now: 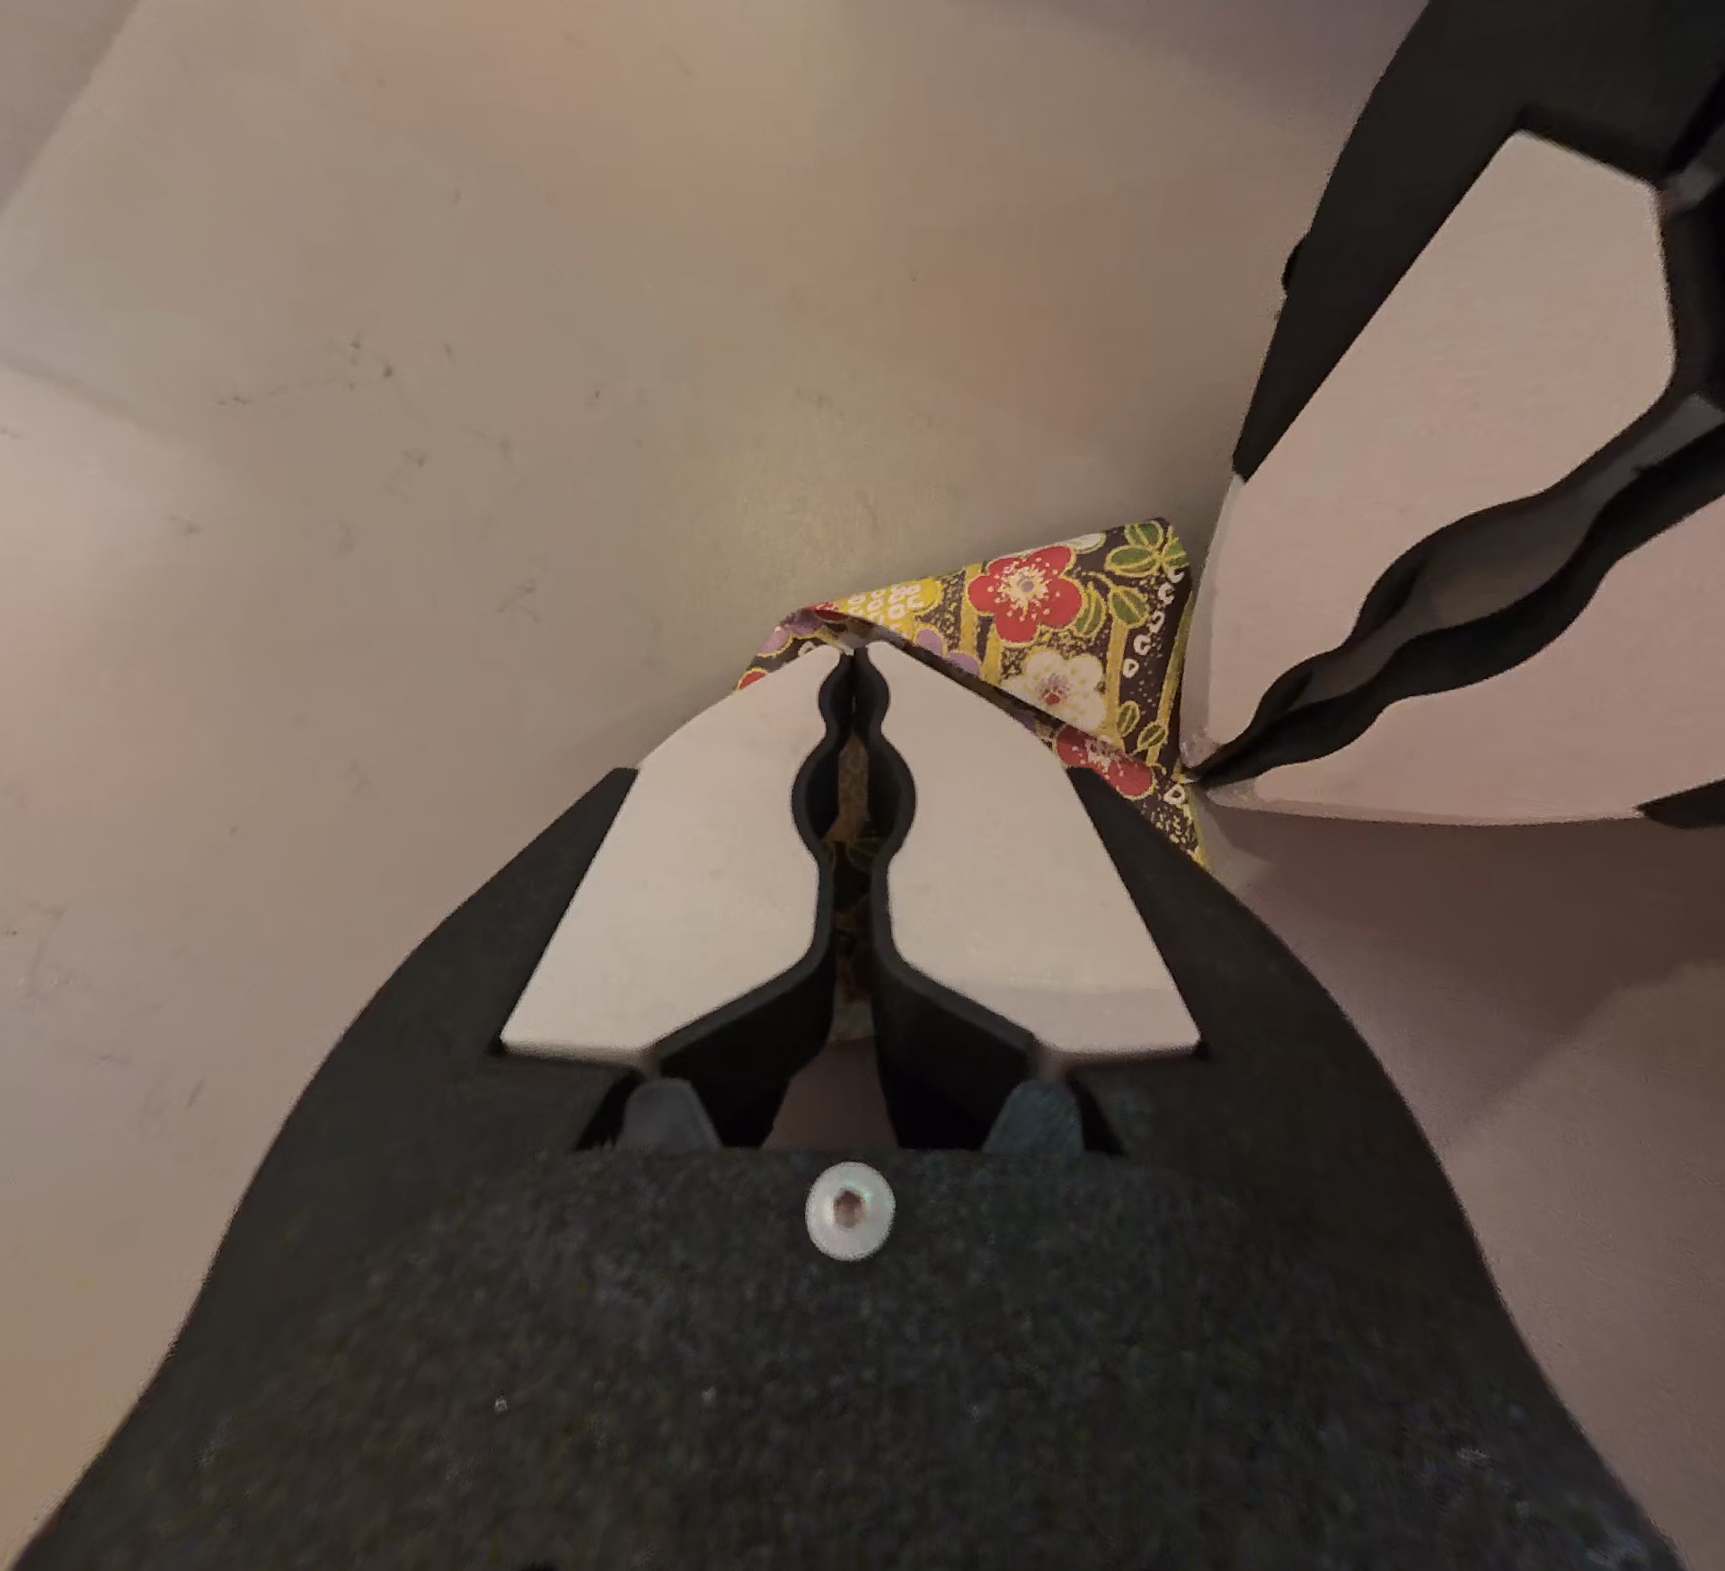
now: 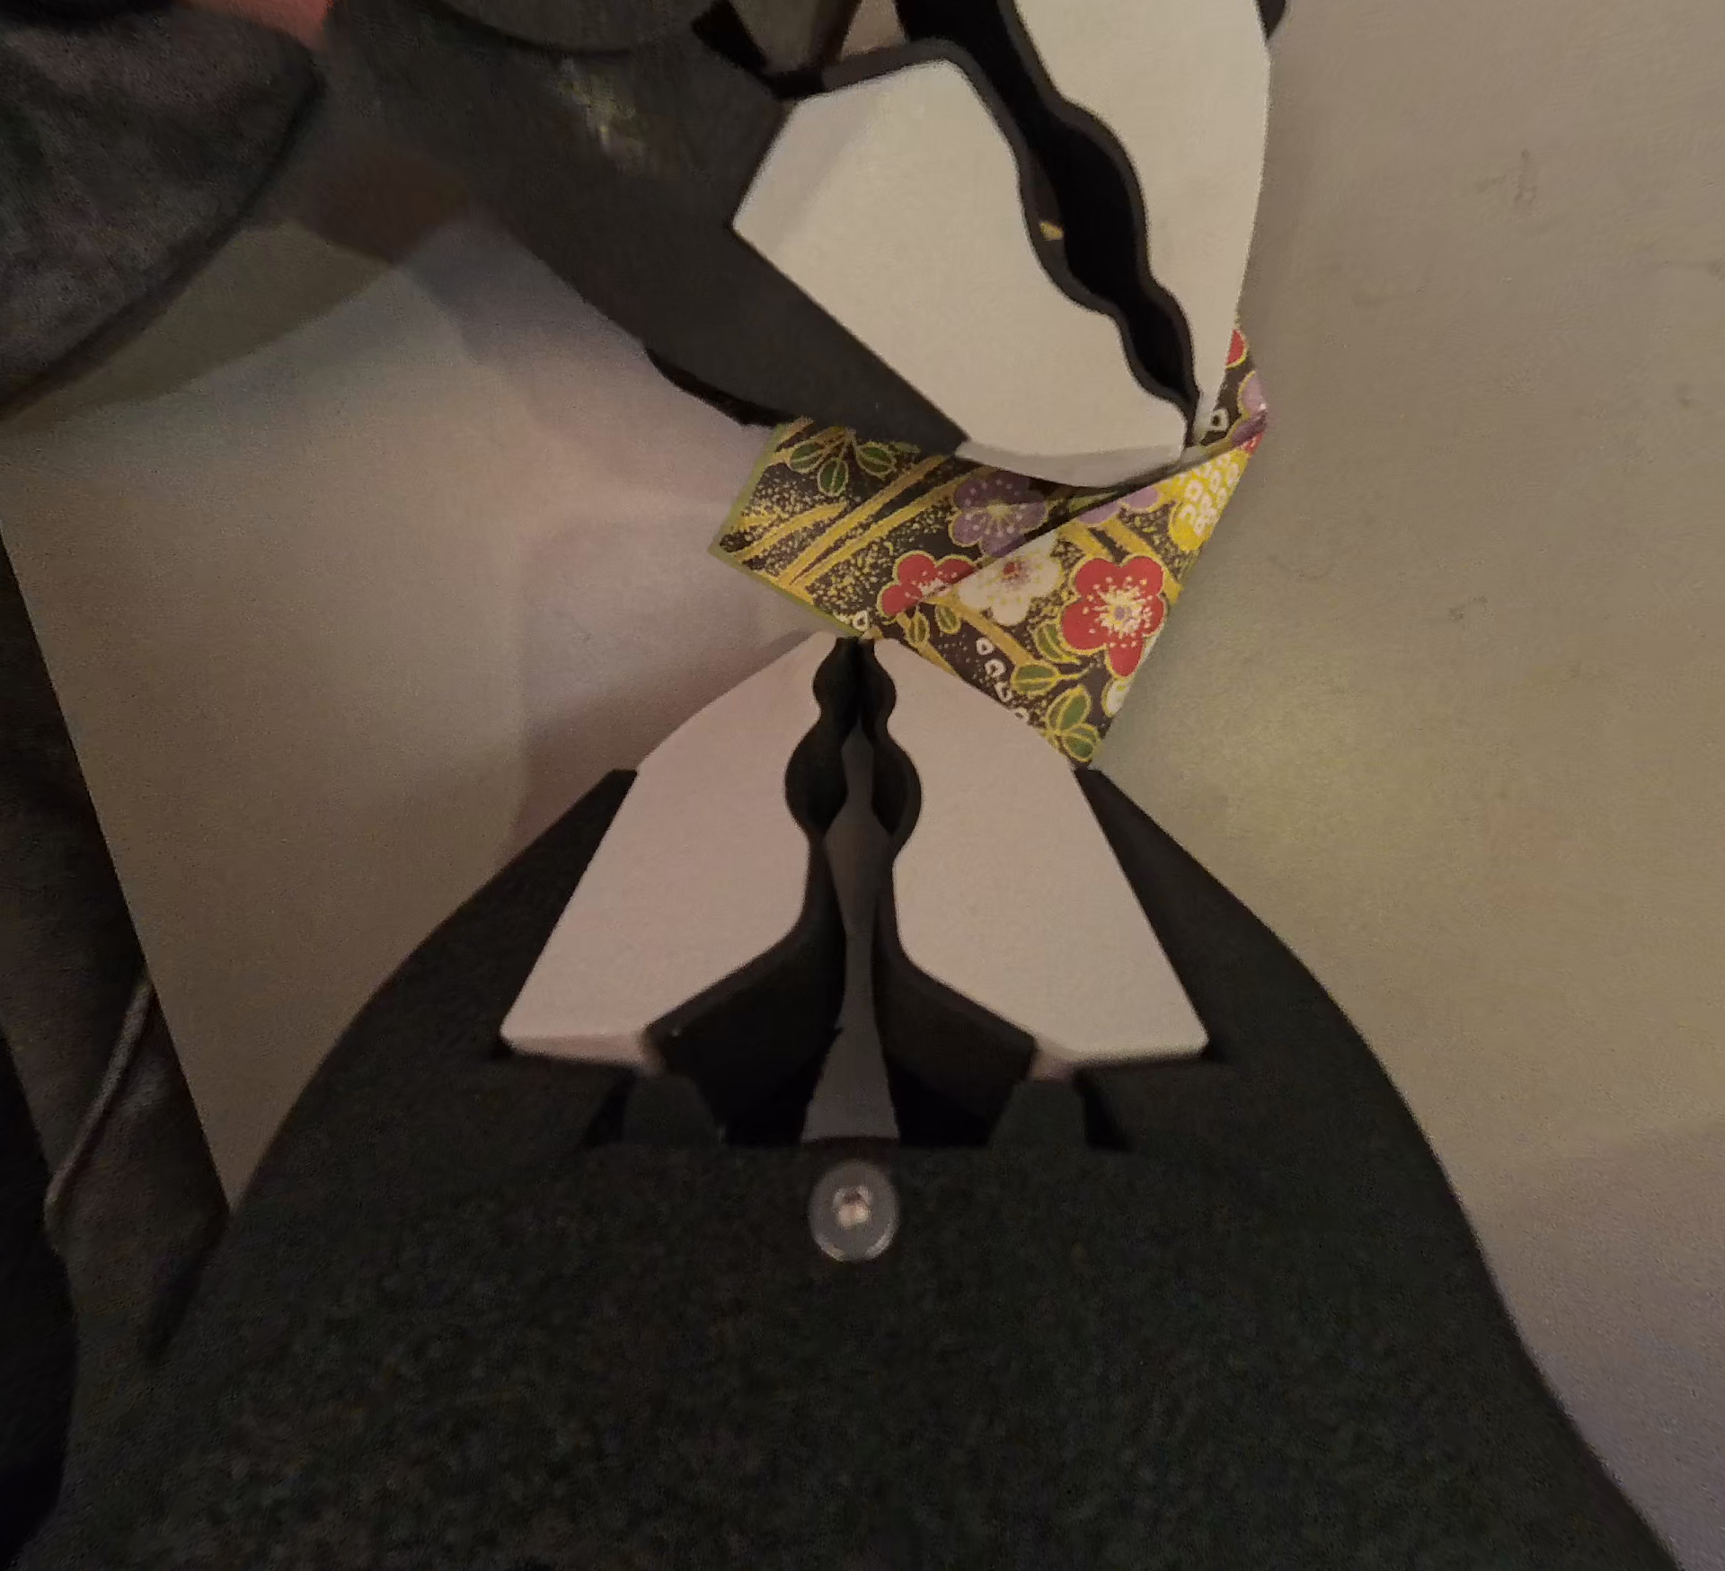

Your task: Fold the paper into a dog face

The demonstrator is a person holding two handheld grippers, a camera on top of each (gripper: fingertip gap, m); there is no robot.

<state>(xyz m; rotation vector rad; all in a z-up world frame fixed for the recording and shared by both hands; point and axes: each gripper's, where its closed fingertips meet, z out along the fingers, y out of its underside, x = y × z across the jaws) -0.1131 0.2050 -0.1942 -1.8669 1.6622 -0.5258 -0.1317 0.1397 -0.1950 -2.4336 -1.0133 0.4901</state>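
Paper (image 2: 1017,584): small folded piece, dark ground with red, white and purple flowers, green leaves and gold stripes; lying on the table, layers crossing in a diagonal fold, one flap raised.
Left tongs (image 1: 854,656): tips pressed together on a folded edge of the paper, more of it showing through the gap behind the tips; in the right wrist view (image 2: 1195,406), coming in from above and pinching the far upper corner.
Right tongs (image 2: 854,649): tips drawn tight together at the near lower edge of the paper, touching it; whether any paper is caught between them, cannot tell; in the left wrist view (image 1: 1199,766), tips meeting at the right-hand corner of the paper.
Table (image 1: 467,406): pale, plain, faintly scuffed.
Sleeve (image 2: 112,126): dark cloth, upper left of the right wrist view.
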